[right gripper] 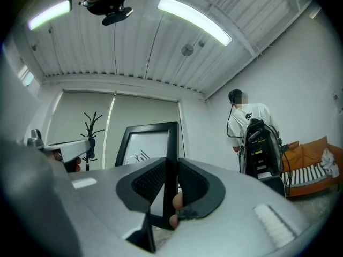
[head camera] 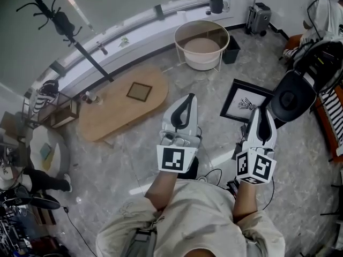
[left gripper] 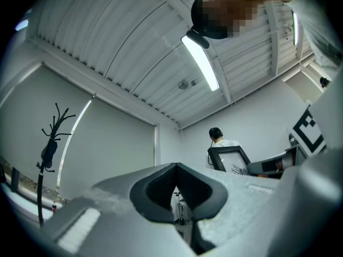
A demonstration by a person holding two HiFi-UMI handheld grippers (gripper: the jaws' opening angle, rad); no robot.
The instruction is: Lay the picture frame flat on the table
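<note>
The picture frame (head camera: pixel 245 101) is black with a white mat and a small dark drawing. It is held up in the air at the right of the head view, off the table. My right gripper (head camera: pixel 260 116) is shut on its right edge. In the right gripper view the frame (right gripper: pixel 146 141) stands upright, its edge pinched between the two dark pads of that gripper (right gripper: pixel 170 187). My left gripper (head camera: pixel 187 105) is raised beside it, open, with nothing between its jaws (left gripper: pixel 177 199). From the left gripper view the frame (left gripper: pixel 231 158) shows at the right. The oval wooden table (head camera: pixel 110 113) lies far to the left.
A small square frame (head camera: pixel 139 91) lies flat on the wooden table. Beyond it stand a round basket stand (head camera: pixel 201 44) and a black coat rack (head camera: pixel 58 18). A black chair (head camera: pixel 292 97) is close at the right, with a person (head camera: pixel 323 14) and an orange couch (head camera: pixel 328 116) behind.
</note>
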